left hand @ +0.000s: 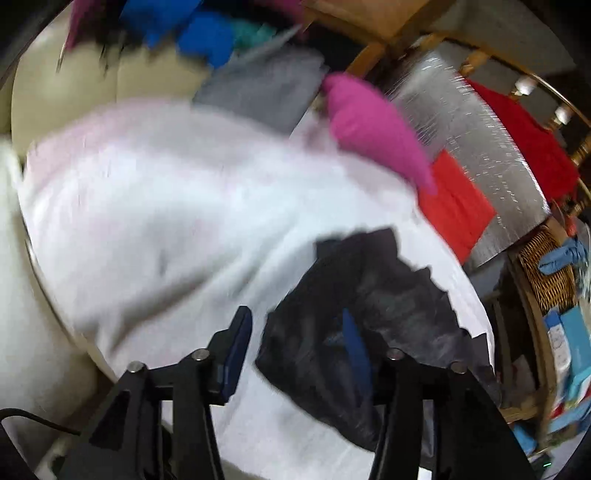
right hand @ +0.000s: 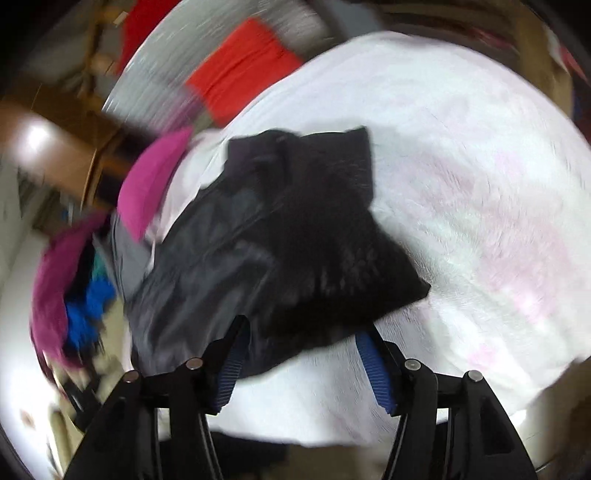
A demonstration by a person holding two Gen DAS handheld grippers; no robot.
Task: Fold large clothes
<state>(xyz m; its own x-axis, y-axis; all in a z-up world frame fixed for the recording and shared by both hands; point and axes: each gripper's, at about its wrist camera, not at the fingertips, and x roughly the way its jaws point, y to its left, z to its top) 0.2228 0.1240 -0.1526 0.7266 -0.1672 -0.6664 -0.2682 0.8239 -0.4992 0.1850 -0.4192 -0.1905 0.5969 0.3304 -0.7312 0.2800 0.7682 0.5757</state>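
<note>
A crumpled black garment (left hand: pixel 369 328) lies on a white, faintly pink sheet (left hand: pixel 177 206) over a table. My left gripper (left hand: pixel 295 339) is open, its jaws spread just above the garment's near edge, holding nothing. In the right wrist view the black garment (right hand: pixel 288 236) is bunched in the middle of the white sheet (right hand: pixel 461 192). My right gripper (right hand: pixel 303 339) is open, its blue-padded fingers (right hand: pixel 373 365) either side of the garment's near edge. Both views are motion-blurred.
A magenta cloth (left hand: pixel 369 125), a folded red cloth (left hand: pixel 454 206) and a grey cloth (left hand: pixel 266 88) lie beyond the sheet, with blue cloths (left hand: pixel 199 33) farther back. A silver mat (left hand: pixel 472 140) and a wicker basket (left hand: pixel 546 266) lie right.
</note>
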